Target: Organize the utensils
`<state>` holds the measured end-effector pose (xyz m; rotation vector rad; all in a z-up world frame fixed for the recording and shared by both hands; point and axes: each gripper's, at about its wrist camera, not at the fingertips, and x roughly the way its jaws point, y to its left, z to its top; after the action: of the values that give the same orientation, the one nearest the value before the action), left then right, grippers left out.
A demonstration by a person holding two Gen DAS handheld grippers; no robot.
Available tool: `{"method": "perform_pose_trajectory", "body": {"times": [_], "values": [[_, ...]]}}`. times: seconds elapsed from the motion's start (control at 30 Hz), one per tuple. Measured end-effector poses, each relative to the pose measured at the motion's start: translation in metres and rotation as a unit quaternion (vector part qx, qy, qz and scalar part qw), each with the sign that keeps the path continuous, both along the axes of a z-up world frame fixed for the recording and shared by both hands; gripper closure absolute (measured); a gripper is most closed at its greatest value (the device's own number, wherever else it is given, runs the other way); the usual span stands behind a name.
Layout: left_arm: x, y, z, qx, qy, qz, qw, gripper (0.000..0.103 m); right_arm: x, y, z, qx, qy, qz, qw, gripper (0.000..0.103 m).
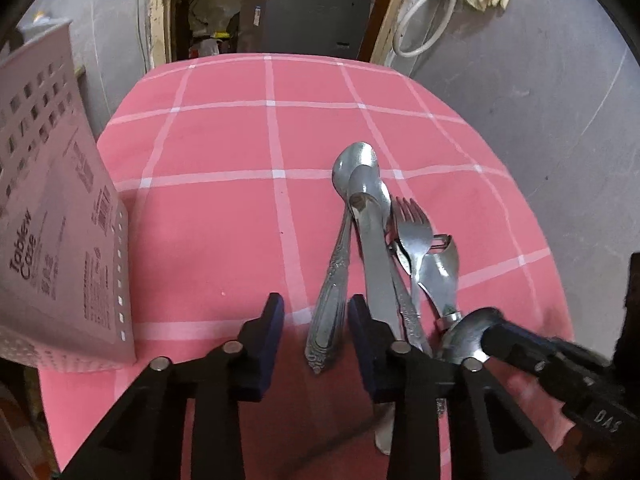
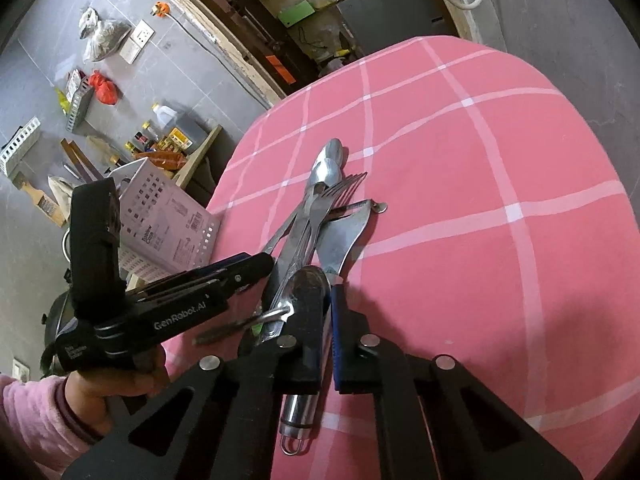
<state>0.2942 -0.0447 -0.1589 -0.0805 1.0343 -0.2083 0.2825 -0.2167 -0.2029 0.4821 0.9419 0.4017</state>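
A pile of steel cutlery lies on the pink checked tablecloth [image 1: 224,216]: two stacked spoons [image 1: 356,168], a fork [image 1: 412,224], a table knife [image 1: 376,264] and a peeler [image 1: 440,276]. My left gripper [image 1: 316,312] points down at the pile's near end. The ornate spoon handle [image 1: 328,312] lies between its pads with a gap on the left side. My right gripper [image 2: 326,294] is shut on the bowl of a spoon [image 2: 306,286] whose loop-ended handle [image 2: 296,420] runs back under it. The right gripper [image 1: 492,336] shows at lower right, and the left gripper [image 2: 260,266] just left of the pile [image 2: 320,208].
A white perforated tableware case [image 1: 60,220] stands at the table's left edge [image 2: 168,216]. A hand in a pink sleeve [image 2: 116,384] holds the left gripper. Grey floor surrounds the table, with bottles and bags [image 2: 160,136] on it to the left.
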Motion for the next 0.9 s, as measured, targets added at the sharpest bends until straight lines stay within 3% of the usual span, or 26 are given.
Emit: {"method": "perform_pose_trajectory", "body": {"times": [0.13,0.3,0.43,0.7,0.9], "values": [[0.000,-0.002,0.002,0.012,0.001,-0.005,0.9999,0.084,0.000,-0.007,0.006,-0.004,-0.001,-0.007,1.000,0.101],[-0.001,0.002,0.006,0.008,0.013,-0.002,0.9999,0.089,-0.003,-0.020,0.013,-0.018,0.001,-0.017,1.000,0.101],[-0.009,0.007,0.010,-0.003,0.019,0.003,0.9998,0.089,-0.006,-0.031,0.015,-0.022,0.005,-0.022,0.999,0.101],[-0.047,0.016,0.008,-0.043,0.071,0.012,0.9965,0.089,-0.012,-0.041,0.011,-0.032,0.029,0.000,0.999,0.101],[-0.078,0.016,0.007,-0.060,0.101,-0.008,0.9930,0.088,-0.011,-0.044,0.005,-0.029,0.042,0.007,0.999,0.100]]}}
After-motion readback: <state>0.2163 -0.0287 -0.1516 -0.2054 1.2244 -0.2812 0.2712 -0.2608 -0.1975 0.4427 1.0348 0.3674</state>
